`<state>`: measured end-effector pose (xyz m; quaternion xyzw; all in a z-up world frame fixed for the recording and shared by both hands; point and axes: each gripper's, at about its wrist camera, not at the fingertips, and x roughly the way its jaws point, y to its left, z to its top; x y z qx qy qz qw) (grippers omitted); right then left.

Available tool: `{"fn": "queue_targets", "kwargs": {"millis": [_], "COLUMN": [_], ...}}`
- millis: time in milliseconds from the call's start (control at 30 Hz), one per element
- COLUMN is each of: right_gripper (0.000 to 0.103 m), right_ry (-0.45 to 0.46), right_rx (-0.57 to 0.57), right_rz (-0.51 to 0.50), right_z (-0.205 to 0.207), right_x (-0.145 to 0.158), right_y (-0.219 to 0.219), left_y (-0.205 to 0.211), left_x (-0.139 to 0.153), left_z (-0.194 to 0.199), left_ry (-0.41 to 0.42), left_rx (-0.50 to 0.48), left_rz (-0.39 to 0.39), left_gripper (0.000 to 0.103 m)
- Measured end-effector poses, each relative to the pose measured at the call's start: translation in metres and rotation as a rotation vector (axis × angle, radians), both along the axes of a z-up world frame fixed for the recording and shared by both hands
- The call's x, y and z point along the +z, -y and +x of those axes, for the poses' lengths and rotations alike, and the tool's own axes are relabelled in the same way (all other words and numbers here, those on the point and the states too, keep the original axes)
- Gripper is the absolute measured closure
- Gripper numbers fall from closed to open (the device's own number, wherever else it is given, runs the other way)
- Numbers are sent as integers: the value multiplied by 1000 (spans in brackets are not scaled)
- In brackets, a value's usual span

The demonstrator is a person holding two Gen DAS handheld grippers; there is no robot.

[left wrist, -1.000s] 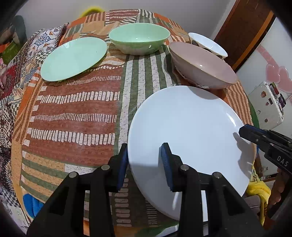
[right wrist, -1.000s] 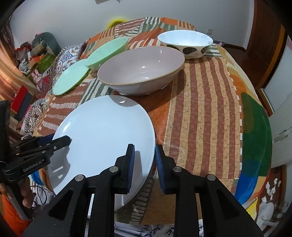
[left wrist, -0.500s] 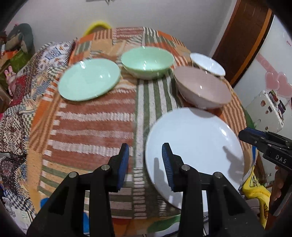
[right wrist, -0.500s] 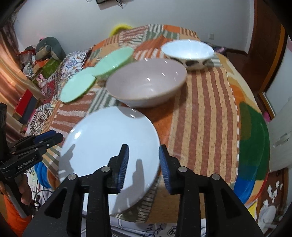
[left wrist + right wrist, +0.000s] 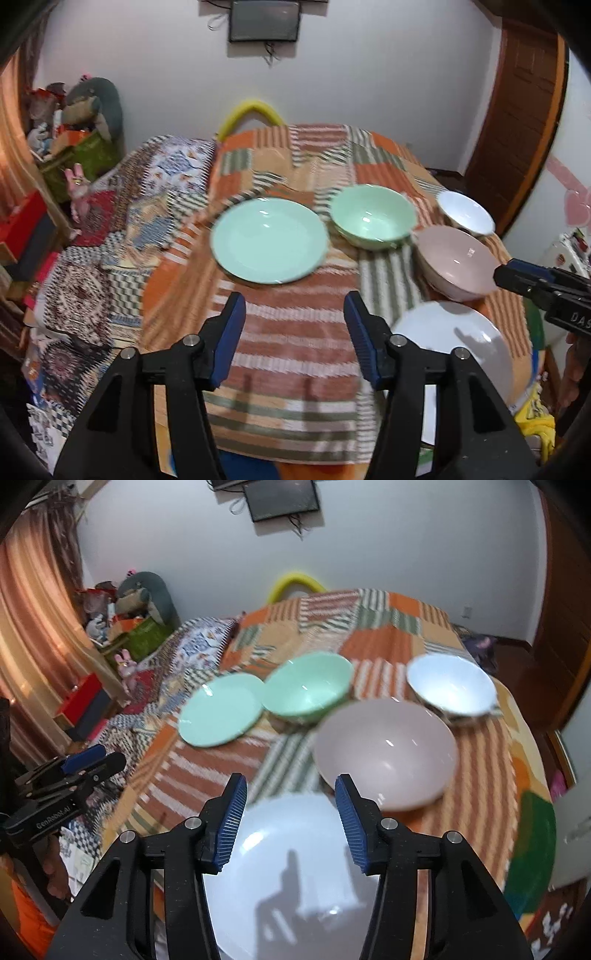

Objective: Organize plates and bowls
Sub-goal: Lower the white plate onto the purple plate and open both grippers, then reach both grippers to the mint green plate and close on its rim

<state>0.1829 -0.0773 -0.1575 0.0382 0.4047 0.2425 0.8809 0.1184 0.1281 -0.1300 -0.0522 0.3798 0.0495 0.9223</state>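
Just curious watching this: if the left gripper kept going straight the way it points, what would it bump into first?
Probably the striped tablecloth just short of the green plate. The left gripper is open, holds nothing, and depth is hard to judge.

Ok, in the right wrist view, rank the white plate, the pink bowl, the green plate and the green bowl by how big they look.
Largest to smallest as they appear:
1. white plate, though it lies nearest the camera, which inflates it
2. pink bowl
3. green bowl and green plate look about alike; I won't rank them
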Motion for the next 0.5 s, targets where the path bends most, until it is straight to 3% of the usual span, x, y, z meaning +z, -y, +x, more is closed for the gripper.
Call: {"fn": "queue_targets", "kwargs": {"millis": [500], "right_gripper": [57], "right_ry": [-41], "right_rx": [110], "right_rz": [-38], "right_z": [58], "right_x": [-18], "right_y": [-78], "left_y": [-79], "left_x": [-30], "left_z": [47], "left_ry": [-53], "left_rx": [115], "left_rz": [39], "left_gripper": [42]}}
